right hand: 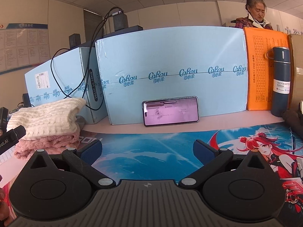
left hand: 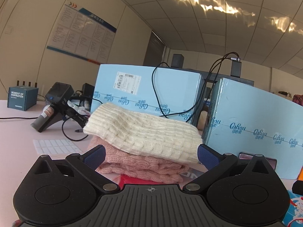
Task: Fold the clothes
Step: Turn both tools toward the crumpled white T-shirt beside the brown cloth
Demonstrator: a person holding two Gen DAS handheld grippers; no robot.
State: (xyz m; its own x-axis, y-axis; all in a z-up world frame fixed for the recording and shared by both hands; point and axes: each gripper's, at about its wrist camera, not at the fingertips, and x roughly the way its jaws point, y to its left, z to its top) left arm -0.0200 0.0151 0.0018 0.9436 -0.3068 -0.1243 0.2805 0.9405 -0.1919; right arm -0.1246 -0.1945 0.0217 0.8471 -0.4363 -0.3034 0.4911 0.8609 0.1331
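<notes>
A folded cream cable-knit sweater (left hand: pixel 144 132) lies on top of a folded pink knit sweater (left hand: pixel 144 167), stacked on the table straight ahead of my left gripper (left hand: pixel 151 156). The left gripper is open and empty, with its blue pads level with the stack's front edge. In the right wrist view the same stack sits at the left, cream (right hand: pixel 47 117) over pink (right hand: pixel 47 143). My right gripper (right hand: pixel 147 149) is open and empty above the printed desk mat (right hand: pixel 151 151), to the right of the stack.
Light-blue cartons (right hand: pixel 170 71) stand behind the work area with black cables (left hand: pixel 157 92) draped over them. A phone (right hand: pixel 170 111) leans on one carton. A dark vacuum bottle (right hand: pixel 281 81) and an orange folder (right hand: pixel 259 70) stand at right. A keyboard (left hand: pixel 55 146), a scanner (left hand: pixel 55 107) and a small box (left hand: pixel 21 98) lie at left. A person (right hand: pixel 255 13) is behind the cartons.
</notes>
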